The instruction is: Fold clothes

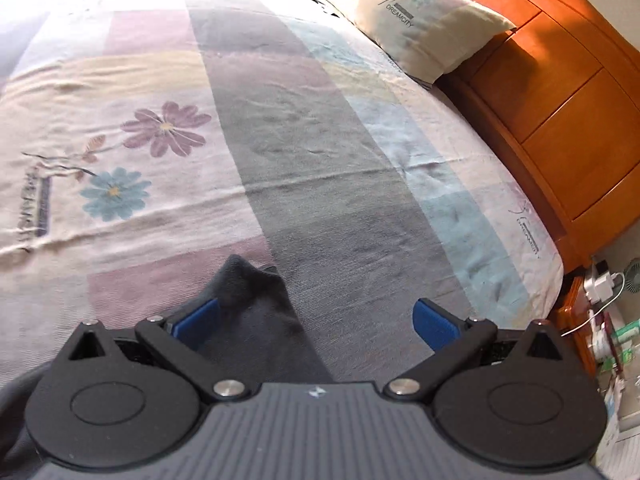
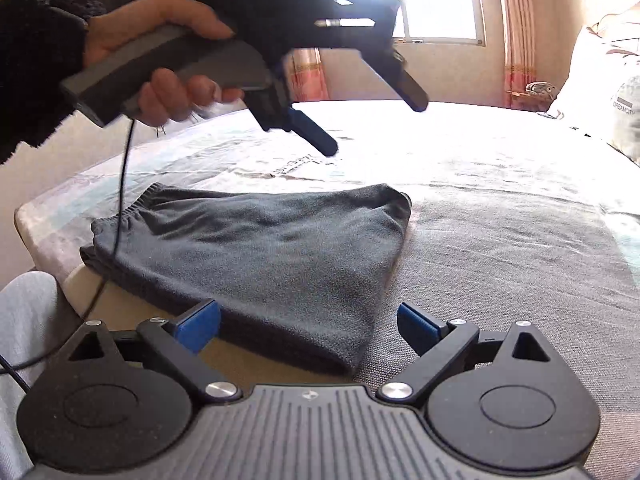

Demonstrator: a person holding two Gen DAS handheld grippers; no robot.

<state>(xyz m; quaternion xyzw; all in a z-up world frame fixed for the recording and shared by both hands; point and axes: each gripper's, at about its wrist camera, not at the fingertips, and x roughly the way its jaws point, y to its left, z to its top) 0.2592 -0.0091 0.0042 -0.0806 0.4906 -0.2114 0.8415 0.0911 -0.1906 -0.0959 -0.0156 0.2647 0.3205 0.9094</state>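
Your left tongs (image 2: pixel 376 124) are wide open, holding nothing, raised over the bed (image 2: pixel 500 240). Right tongs (image 2: pixel 308 326) are wide open too, empty, low at the near edge of the shorts (image 2: pixel 256 256). Shorts lie folded near the bed's corner, apparently once; their waistband is toward the edge.

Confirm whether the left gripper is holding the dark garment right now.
No. In the right wrist view the left gripper hangs in the air above the dark garment, its fingers apart and gripping nothing.
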